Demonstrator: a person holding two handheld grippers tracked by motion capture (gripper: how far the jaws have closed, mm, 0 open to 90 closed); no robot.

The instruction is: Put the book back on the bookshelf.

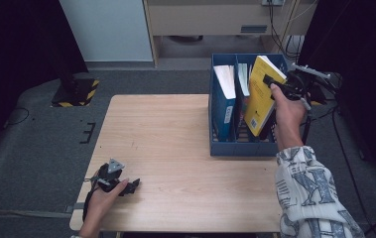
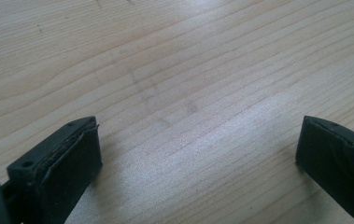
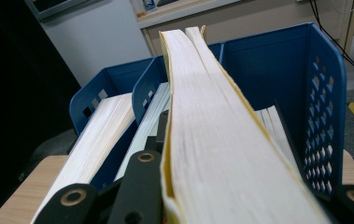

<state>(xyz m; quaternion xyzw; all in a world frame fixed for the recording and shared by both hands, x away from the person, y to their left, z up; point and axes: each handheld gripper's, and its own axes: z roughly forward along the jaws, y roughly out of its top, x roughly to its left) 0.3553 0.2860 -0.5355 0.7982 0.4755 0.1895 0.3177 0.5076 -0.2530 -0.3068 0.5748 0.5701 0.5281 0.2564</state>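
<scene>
**Inspector A:** Checking the right gripper (image 1: pixel 275 85) first. Its jaws are clamped on the yellow book (image 1: pixel 261 96), one on each cover, with the page edges running straight out between them in the right gripper view (image 3: pixel 221 140).

**Inspector B:** Position of the book?

**A:** Above the blue file rack (image 1: pixel 220 146), which stands at the far right corner of the table (image 1: pixel 175 148). The book's lower end is down inside the rack's rightmost slot; its upper end stands clear above the rim. The gripper holds it near that upper end, on the right-hand side.

**B:** Orientation?

**A:** Long axis roughly upright but tilted, upper end leaning toward the far right, lower end toward the near edge of the table. Yellow cover faces left and toward the person in the high view; page edges face up and to the right.

**B:** Neighbours in the rack?

**A:** A blue-covered book (image 1: pixel 223 99) upright in the left slot, another volume (image 1: pixel 243 79) in the middle slot. The yellow book lies just beside that one; contact cannot be told.

**B:** Left gripper (image 1: pixel 135 186)?

**A:** Resting near the near left corner of the table, well apart from the rack. Jaws stand wide apart with bare wood between them (image 2: pixel 198 140).
</scene>
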